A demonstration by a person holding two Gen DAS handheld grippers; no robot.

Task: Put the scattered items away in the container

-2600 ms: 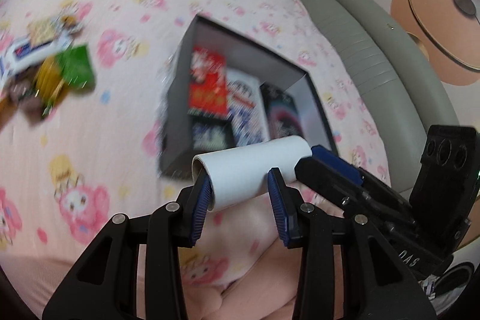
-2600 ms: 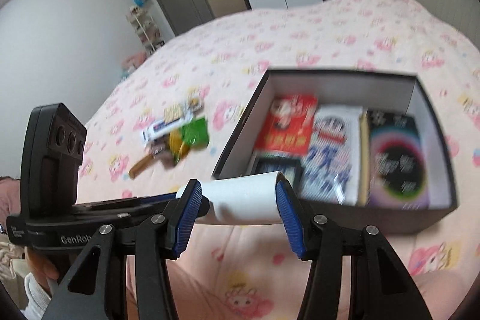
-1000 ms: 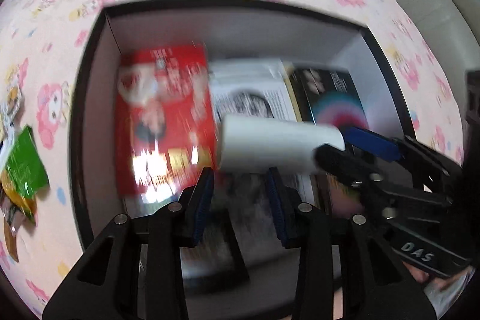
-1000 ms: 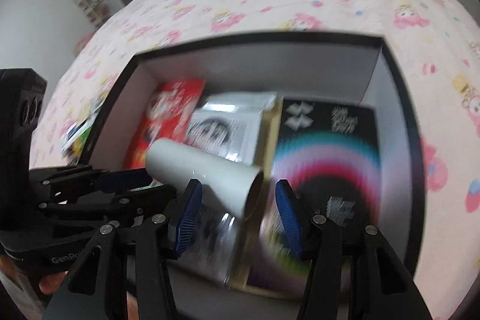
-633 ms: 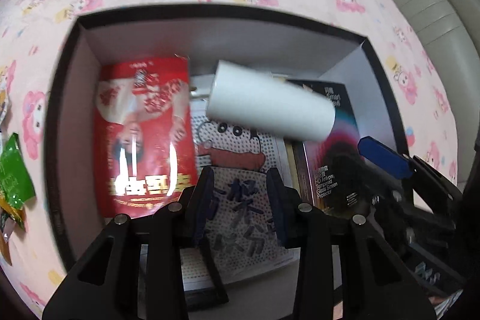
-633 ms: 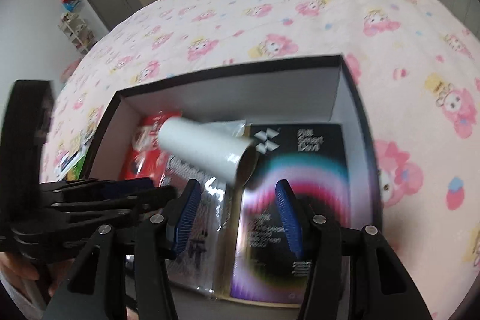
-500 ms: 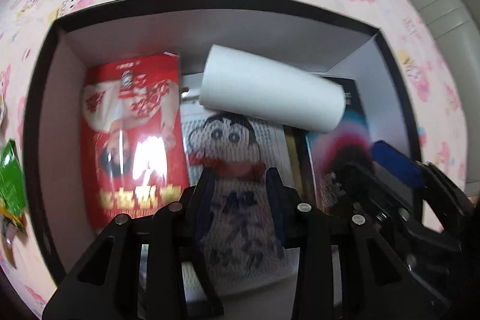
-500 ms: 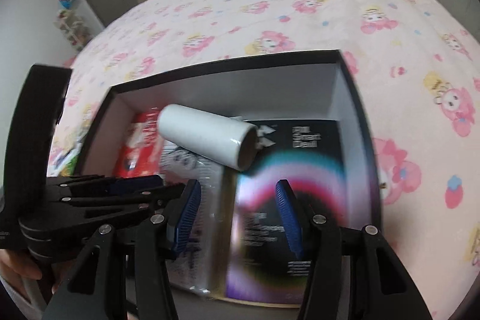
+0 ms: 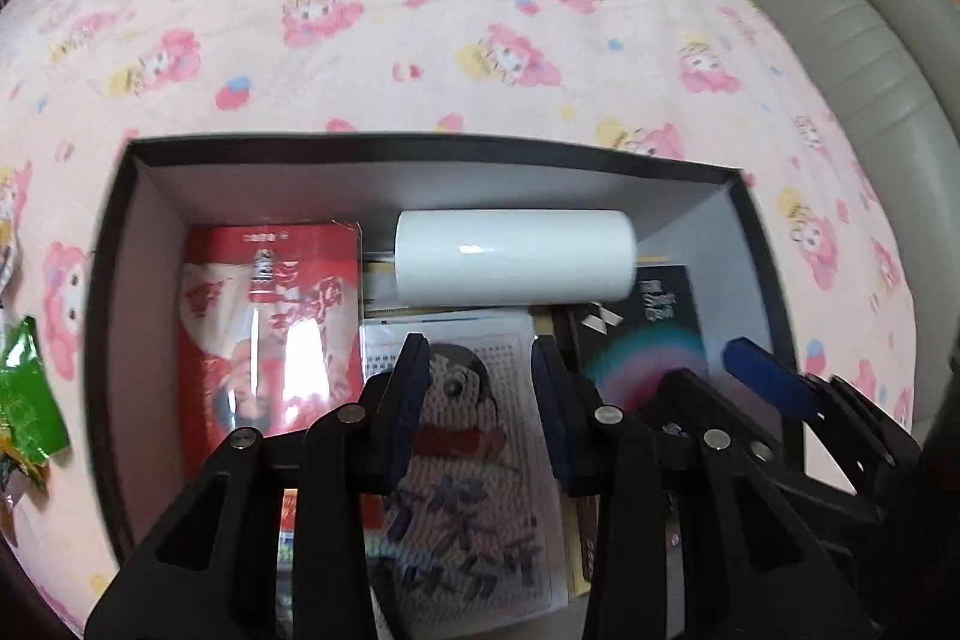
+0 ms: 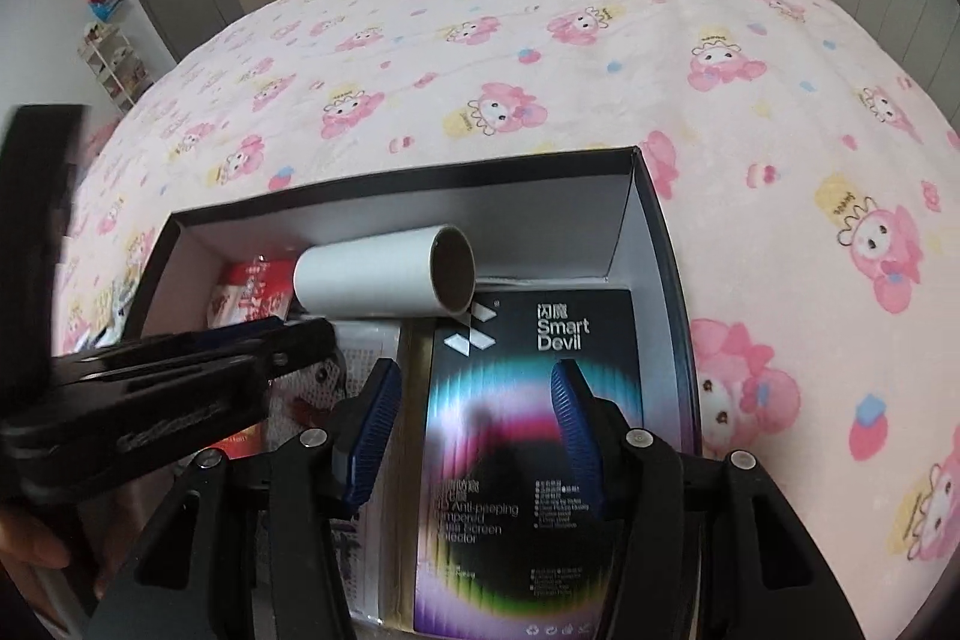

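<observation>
White paper roll (image 9: 513, 257): lies inside black box (image 9: 432, 147), atop packets by far wall. Left gripper (image 9: 480, 370), right gripper (image 10: 474, 400): part-open, empty. Advice: lift clear without nudging roll; fetch green snack packet (image 9: 24, 394) on bed.

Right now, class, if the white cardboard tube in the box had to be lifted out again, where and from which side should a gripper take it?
Grip the white tube at mid-length, from above, fingers across its round body. It lies on its side atop the packets near the box's far wall, so top and near side are free. Its open end also offers an edge.
</observation>
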